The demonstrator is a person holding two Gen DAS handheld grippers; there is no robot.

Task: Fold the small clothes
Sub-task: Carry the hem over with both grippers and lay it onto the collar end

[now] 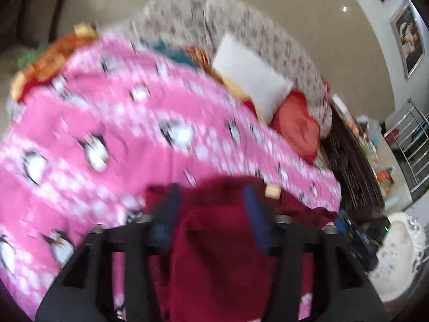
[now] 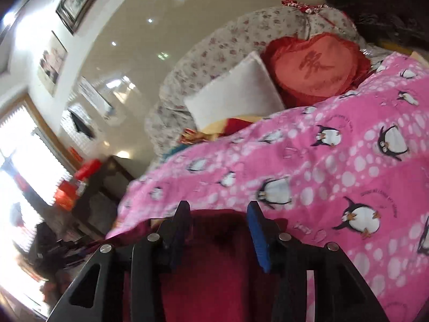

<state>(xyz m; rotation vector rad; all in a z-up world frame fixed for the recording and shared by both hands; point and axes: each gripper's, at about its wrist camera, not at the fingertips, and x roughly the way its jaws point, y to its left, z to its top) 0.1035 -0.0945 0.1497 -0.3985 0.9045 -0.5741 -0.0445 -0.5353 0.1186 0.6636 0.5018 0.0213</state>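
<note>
Take the pink penguin blanket (image 1: 112, 123) as your landmark; it covers the bed and fills most of both views. At its near edge lies the dark red garment (image 1: 214, 255), bunched up and running straight under your tools.

Your left gripper (image 1: 211, 196) sits over that garment with its fingers (image 1: 254, 214) spread fairly wide. Red cloth fills the gap between them, but the view is badly blurred, so you cannot tell whether anything is actually pinched.

Your right gripper (image 2: 218, 210) is also at the blanket's near edge, above the same garment (image 2: 214, 273). Its fingers (image 2: 257, 230) stand apart with the red cloth lying between and beneath them, not clamped.

Beyond the blanket's far edge rest a white pillow (image 2: 236, 94) and, just beside it, a red heart cushion (image 2: 316, 67), both leaning on a flowered quilt roll (image 2: 214, 45).
</note>
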